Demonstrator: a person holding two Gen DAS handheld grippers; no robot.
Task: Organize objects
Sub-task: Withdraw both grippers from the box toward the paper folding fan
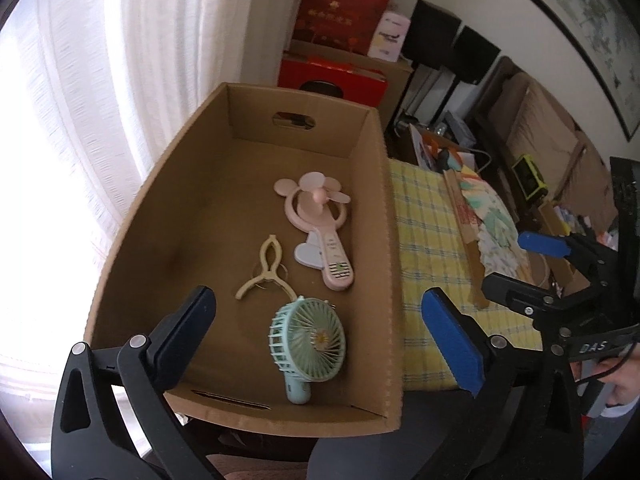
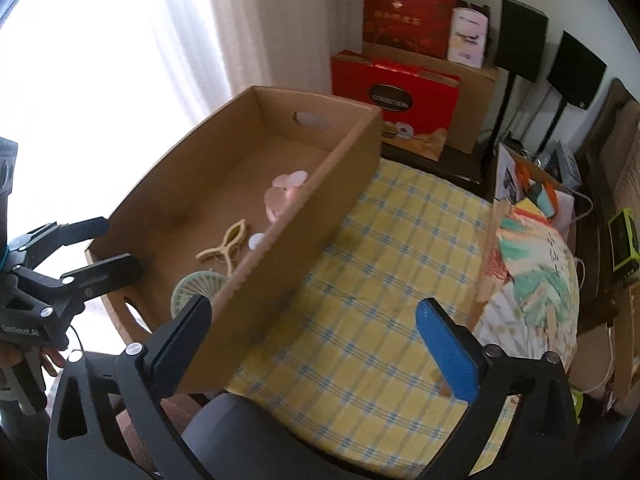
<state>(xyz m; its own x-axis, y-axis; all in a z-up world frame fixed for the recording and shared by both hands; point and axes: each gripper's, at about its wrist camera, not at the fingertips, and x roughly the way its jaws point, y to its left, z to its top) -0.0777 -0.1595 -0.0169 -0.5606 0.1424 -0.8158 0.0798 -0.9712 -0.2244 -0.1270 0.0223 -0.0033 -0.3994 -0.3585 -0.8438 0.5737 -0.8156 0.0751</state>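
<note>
1. The folding paper fan point(image 2: 532, 276), spread open with a colourful printed face, lies on the yellow checked cloth point(image 2: 380, 280) at the right of the right wrist frame. It looks like the one loose item not yet in the cardboard box point(image 1: 394, 280), so it is probably the next thing to go in.
2. The fan's wooden outer rib point(image 1: 466, 236) runs from the upper middle of the left wrist frame down toward the lower right, and this gives the fan's long axis. In the right wrist frame that rib lies nearly along the fingers' pointing direction, so a pinch across it looks feasible.
3. The right gripper point(image 2: 324, 344) is spread wide and holds nothing. The fan lies ahead of it and to the right, close beside its blue pad; it is judged to be the nearer tool.
4. The left gripper point(image 1: 320, 328) is also wide open and empty, hovering above the box's near end, with the fan well off to its right past the box wall.
5. Inside the box lie a mint handheld fan point(image 1: 306, 344), a pink mouse-eared fan point(image 1: 320, 228) and a cream clip point(image 1: 266, 268).
6. Behind stand red gift boxes point(image 2: 404, 96) and a bright curtain point(image 1: 80, 120).
</note>
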